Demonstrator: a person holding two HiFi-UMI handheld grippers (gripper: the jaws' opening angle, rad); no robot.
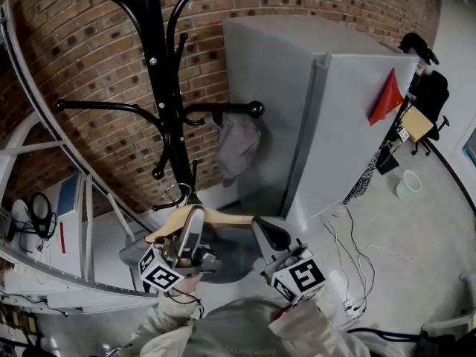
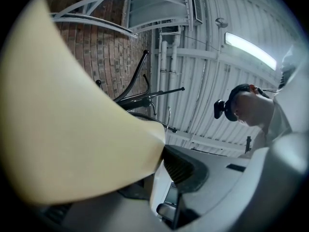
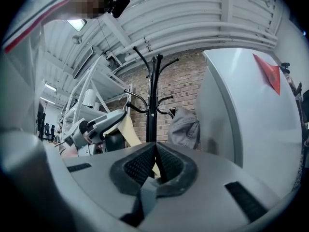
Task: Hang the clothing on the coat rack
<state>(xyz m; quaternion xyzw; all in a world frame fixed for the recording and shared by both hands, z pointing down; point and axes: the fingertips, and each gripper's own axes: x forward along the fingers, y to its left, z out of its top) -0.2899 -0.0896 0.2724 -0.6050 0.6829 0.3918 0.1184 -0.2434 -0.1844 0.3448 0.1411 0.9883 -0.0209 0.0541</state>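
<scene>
Because the pale wooden clothes hanger [image 2: 72, 124] fills most of the left gripper view, one jaw of the left gripper [image 1: 192, 227] is hidden behind it. The other pad presses the wood, so that grip is clamped on the hanger. From the head view the hanger lies crosswise and roughly level. Its metal hook [image 1: 177, 194] points up, close by the post of the black metal coat rack [image 1: 152, 58]; whether it touches a peg is unclear. A dark grey garment [image 1: 227, 257] droops beneath, partly covered. The right gripper [image 3: 155, 164] pinches a fold of that cloth.
</scene>
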